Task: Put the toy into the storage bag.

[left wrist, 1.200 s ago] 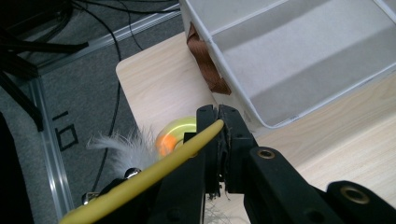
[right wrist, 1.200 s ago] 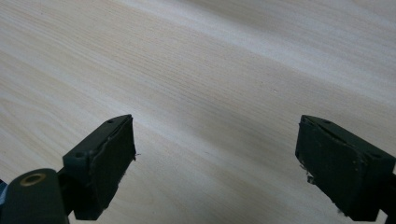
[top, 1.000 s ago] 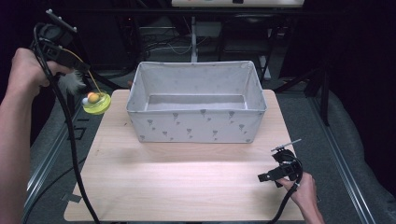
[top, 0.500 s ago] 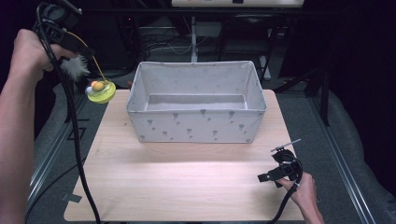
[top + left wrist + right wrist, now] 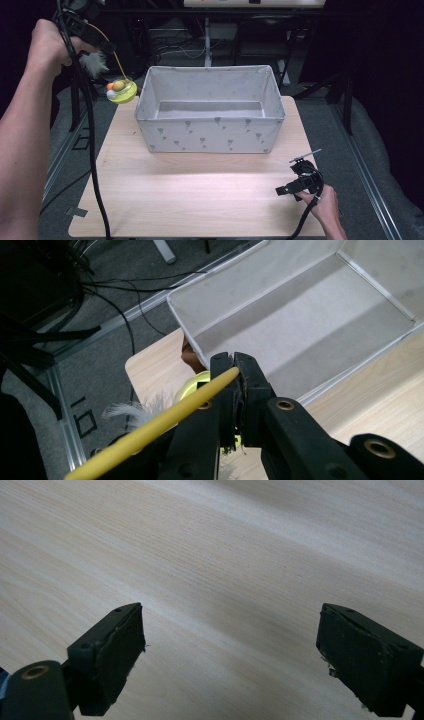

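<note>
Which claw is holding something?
The left claw, shut on the yellow stick of a feather toy beside the fabric box. The right claw stands open over the table.

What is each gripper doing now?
Left gripper: shut on the toy's yellow stick.
Right gripper: open, holding nothing, over the table.

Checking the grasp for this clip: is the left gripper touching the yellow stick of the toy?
Touching. In the left gripper view, the left gripper has its jaws shut on the yellow stick, pinching its end.
</note>
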A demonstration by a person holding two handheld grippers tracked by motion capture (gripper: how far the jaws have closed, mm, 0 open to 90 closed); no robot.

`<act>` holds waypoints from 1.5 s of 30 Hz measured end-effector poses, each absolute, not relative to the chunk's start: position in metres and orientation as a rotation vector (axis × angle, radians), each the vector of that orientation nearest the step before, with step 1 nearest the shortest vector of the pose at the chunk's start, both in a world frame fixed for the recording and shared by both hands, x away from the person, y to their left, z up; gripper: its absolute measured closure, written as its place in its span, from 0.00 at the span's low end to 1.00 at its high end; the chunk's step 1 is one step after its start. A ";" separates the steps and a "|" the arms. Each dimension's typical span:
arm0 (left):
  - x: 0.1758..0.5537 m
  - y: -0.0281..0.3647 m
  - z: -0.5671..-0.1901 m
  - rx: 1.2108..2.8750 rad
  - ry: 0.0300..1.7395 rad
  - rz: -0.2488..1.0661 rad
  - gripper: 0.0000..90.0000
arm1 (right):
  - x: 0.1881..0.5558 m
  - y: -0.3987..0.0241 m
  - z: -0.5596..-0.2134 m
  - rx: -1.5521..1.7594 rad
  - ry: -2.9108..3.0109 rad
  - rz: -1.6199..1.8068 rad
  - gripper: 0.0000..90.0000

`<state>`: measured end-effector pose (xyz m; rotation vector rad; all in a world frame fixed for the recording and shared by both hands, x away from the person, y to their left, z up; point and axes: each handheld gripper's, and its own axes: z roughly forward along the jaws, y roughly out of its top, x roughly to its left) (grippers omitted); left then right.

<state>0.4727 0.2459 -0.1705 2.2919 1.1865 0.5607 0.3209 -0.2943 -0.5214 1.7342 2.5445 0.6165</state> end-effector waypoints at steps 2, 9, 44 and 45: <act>0.474 0.240 -0.169 2.299 1.174 0.569 0.98 | 0.321 -0.294 -0.522 1.741 2.539 0.628 0.13; 0.476 0.224 -0.165 2.314 1.137 0.574 0.98 | 0.321 -0.294 -0.522 1.726 2.563 0.603 0.13; 0.495 0.144 -0.195 2.454 0.963 0.485 0.98 | 0.320 -0.293 -0.521 1.730 2.559 0.620 0.13; 0.495 0.143 -0.198 2.449 0.962 0.478 0.98 | 0.321 -0.294 -0.520 1.715 2.584 0.593 0.13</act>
